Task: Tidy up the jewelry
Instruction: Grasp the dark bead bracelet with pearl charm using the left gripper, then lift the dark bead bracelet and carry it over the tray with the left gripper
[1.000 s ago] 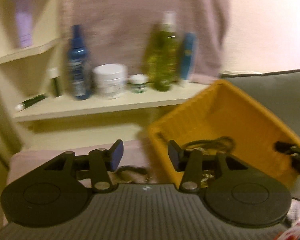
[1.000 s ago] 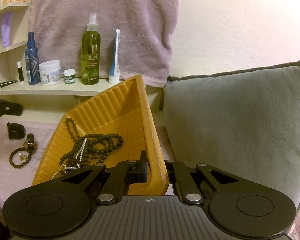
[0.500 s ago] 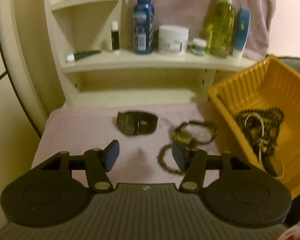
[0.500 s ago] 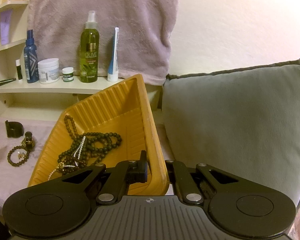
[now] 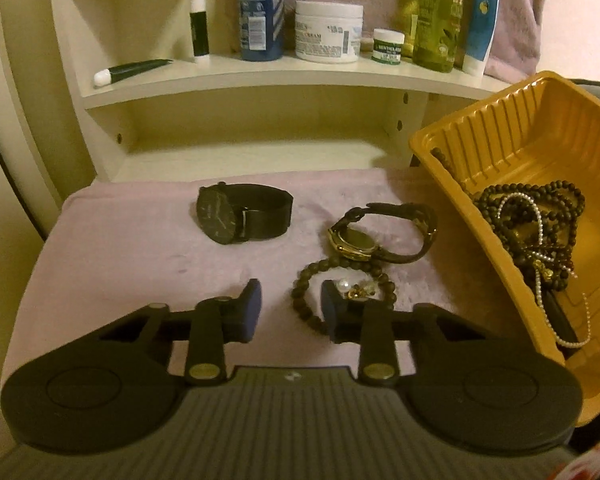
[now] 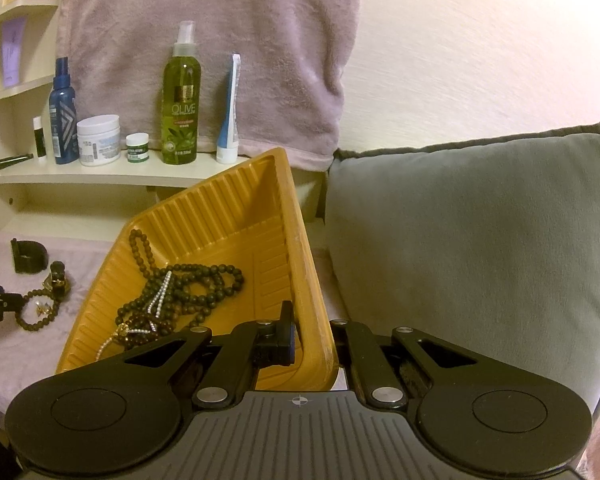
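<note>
Here right gripper (image 6: 312, 334) clamps tray (image 6: 220, 216) rim; left gripper (image 5: 290, 306) (closing) holds nothing.

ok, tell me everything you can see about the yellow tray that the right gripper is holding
The yellow tray looks like thin moulded plastic, rectangular, with ribbed walls and a rolled rim. It is tilted, its right side raised, its lower edge toward the pink cloth. The right gripper is shut on its near right wall, one finger inside and one outside. Inside lie tangled dark bead necklaces and a pearl strand, heaped at the low end. A grey cushion is beside it.
</note>
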A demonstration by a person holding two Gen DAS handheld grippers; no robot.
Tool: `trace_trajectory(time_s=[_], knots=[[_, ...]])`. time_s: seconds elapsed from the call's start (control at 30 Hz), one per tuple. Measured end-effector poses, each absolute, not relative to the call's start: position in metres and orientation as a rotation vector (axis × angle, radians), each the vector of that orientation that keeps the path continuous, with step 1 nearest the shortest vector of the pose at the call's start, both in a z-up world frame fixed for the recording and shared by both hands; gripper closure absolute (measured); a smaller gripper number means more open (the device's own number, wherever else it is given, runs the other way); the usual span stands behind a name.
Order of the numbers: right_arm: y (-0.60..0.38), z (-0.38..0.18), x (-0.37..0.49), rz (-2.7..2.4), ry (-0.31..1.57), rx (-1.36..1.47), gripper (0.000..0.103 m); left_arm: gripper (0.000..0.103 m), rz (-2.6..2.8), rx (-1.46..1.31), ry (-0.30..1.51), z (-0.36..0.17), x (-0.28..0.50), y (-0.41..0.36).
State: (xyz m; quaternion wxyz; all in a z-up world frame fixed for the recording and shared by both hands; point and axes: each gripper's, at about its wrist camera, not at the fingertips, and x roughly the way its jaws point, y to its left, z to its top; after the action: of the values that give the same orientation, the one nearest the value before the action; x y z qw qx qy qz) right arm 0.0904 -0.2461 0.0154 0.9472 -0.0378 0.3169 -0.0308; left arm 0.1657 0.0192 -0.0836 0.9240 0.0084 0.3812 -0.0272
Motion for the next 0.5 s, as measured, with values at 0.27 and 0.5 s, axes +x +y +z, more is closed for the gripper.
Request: trace_trajectory(time_s=[0.27,0.5], knots=[[-0.2464,0.0145,0.0906,-0.066,0.647,-0.079,0.097,0.091,-0.058,0.036,0.801,-0.094,0.1725,0.0141],[-0.2469,0.0137,0.091,-0.066,0.648,-0.079,0.097,0.097,-0.071,0.032,0.781,-0.086,0.1687,0.0165]])
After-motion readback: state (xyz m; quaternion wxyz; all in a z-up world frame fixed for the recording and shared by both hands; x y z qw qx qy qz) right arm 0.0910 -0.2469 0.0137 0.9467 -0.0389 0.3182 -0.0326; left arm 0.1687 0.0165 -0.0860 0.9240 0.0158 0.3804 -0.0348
